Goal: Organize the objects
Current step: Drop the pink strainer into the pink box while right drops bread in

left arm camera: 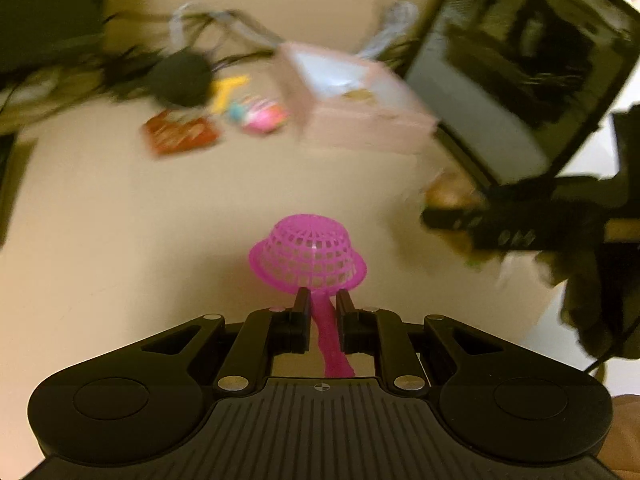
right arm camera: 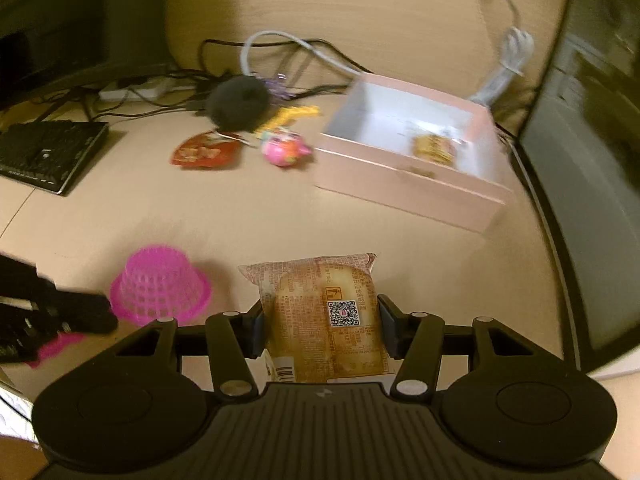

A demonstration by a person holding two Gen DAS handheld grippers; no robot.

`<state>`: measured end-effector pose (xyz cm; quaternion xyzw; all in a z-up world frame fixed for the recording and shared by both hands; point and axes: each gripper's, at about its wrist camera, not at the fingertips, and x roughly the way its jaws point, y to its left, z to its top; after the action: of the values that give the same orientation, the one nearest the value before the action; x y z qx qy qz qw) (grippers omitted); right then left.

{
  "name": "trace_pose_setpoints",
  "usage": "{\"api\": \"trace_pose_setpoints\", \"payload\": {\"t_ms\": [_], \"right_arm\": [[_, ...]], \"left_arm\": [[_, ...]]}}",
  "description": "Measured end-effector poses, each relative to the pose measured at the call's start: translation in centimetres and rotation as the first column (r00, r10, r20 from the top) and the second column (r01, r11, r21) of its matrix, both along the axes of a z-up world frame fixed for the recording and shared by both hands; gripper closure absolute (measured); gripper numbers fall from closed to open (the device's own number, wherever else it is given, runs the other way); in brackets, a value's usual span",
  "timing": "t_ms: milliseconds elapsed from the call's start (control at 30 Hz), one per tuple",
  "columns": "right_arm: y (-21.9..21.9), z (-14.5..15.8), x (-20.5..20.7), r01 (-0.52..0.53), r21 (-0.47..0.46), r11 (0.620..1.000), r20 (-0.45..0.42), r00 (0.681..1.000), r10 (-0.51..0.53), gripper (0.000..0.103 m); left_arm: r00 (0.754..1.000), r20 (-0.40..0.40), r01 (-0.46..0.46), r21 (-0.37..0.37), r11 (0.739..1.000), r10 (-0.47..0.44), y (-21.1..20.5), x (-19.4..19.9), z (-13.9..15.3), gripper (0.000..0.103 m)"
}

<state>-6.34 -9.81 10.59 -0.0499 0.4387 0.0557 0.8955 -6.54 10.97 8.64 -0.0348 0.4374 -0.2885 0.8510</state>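
The left gripper (left arm camera: pixel 323 300) has its fingers nearly closed on the pink strainer's (left arm camera: pixel 308 254) handle; the right gripper (right arm camera: pixel 320 320) clamps half-wide around a wrapped bun (right arm camera: pixel 324 312), both above the desk (right arm camera: pixel 240 216).

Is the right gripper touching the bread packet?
Touching. In the right wrist view, both fingers of the right gripper press against the sides of the bread packet.

Both wrist views downward, toward pink box (left arm camera: pixel 360 116)
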Motion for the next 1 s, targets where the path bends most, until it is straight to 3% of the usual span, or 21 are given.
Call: {"api": "trace_pose_setpoints", "payload": {"t_ms": [133,400,533,633,700,800,1000], "right_arm": [[-3.2,0.2,-1.7,0.031,0.021,0.999,0.023,0.999,-0.032,0.05],[-9.3,0.2,-4.2,0.141,0.105,0.984,0.077,0.986,-0.15,0.05],[-11.1,0.1,-4.4,0.169,0.132,0.977,0.091,0.979,-0.182,0.05],[-11.9,-0.1,-4.8,0.168,0.132,0.977,0.109,0.977,-0.183,0.05],[-12.5,-0.3,-4.8,0.174,0.141,0.975,0.104,0.976,-0.19,0.05],[-13.6,-0.8,-4.6,0.184,0.161,0.97,0.088,0.976,-0.2,0.05],[-14.0,0.0,-2.3,0.118,0.198,0.973,0.114,0.983,-0.142,0.05]], "left_arm": [[0.993,0.111,0.046,0.009,0.999,-0.047,-2.9,1.7,3.5,0.088],[0.969,0.246,-0.032,0.008,0.999,0.029,-10.3,11.6,8.5,0.088],[0.946,0.31,-0.082,-0.062,0.995,0.097,-14.4,17.4,8.5,0.086],[0.941,0.309,-0.146,0.005,0.989,0.137,-16.6,19.8,6.6,0.085],[0.936,0.312,-0.175,0.006,0.985,0.164,-16.6,19.4,5.7,0.084],[0.945,0.256,-0.207,-0.014,0.978,0.204,-14.9,17.9,4.6,0.085],[0.953,0.161,-0.267,0.054,0.962,0.256,-8.9,11.1,0.9,0.084]]}}
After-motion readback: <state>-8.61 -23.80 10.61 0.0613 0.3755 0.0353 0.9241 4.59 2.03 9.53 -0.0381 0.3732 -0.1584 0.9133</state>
